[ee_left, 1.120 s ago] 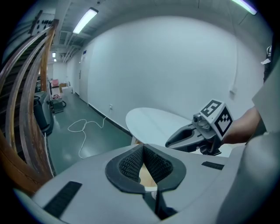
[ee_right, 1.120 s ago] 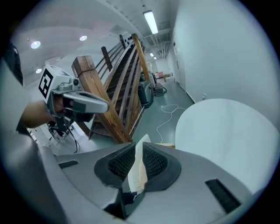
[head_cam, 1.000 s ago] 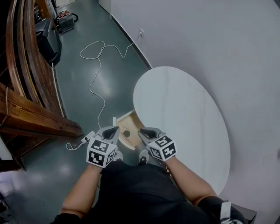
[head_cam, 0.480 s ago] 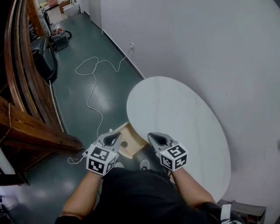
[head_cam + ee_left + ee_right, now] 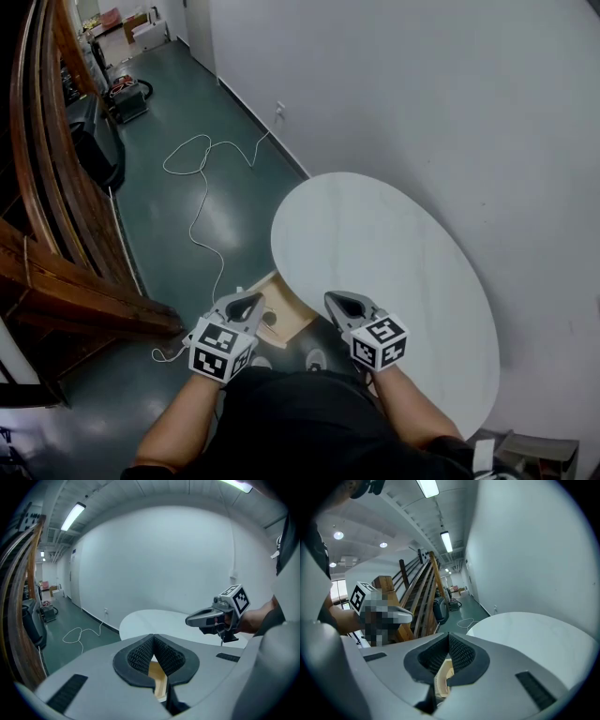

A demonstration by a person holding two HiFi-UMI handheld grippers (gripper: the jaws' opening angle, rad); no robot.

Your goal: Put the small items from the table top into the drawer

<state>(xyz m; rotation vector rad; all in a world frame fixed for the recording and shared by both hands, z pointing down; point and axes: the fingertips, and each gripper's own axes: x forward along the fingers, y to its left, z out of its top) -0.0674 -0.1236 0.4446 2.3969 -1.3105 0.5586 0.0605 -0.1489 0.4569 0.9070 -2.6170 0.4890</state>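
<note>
A white oval table [image 5: 394, 281] stands on the dark green floor [image 5: 159, 244], where a white cable [image 5: 197, 202] lies looped.

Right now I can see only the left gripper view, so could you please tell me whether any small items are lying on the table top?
Observer: In the head view, the round white table top has no items on the part I can see.
Operator: Thank you. Is the drawer open?
Observer: Yes. The head view shows the wooden drawer pulled out from under the table's edge nearest the person.
Operator: And is the right gripper carrying anything?
Observer: No. In the right gripper view, the right gripper has just been closing its fingers. The tips meet with nothing between them.
</note>
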